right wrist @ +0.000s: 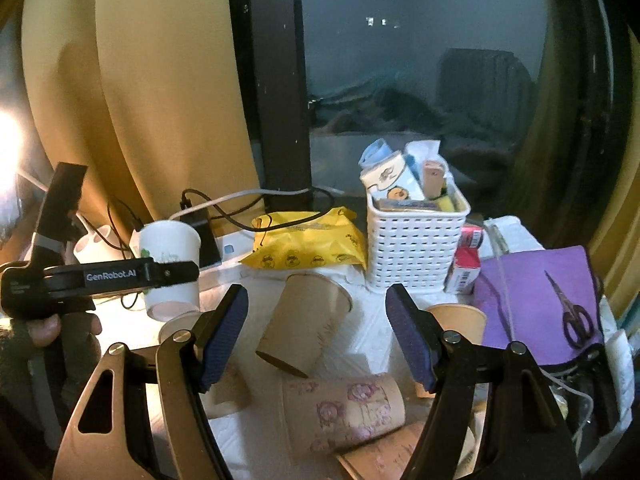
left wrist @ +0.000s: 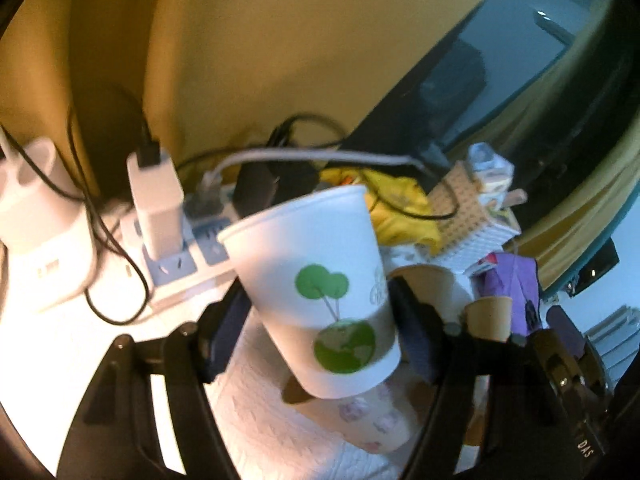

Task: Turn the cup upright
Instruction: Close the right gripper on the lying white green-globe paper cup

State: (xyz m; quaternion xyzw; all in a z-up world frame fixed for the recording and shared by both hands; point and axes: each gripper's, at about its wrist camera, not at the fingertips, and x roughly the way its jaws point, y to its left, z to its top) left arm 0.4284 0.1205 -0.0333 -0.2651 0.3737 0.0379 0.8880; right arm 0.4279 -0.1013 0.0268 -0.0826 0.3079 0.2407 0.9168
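Two brown cups (right wrist: 305,320) down, basket (right wrist: 416,240) behind

left gripper (left wrist: 320,320): jaws closed on both sides of cup (left wrist: 316,288), cup held mouth-up, tilted, off the table | right gripper (right wrist: 316,332): jaws spread wide, nothing between the pads, hovering low | hand (right wrist: 48,328) grips left gripper's handle

My left gripper (left wrist: 318,330): jaws clamp the white cup (left wrist: 320,292), rim tipped toward 11 o'clock.
Power strip (left wrist: 176,264): at 10 o'clock, charger plugged in.
White basket (left wrist: 472,232): at 2 o'clock.
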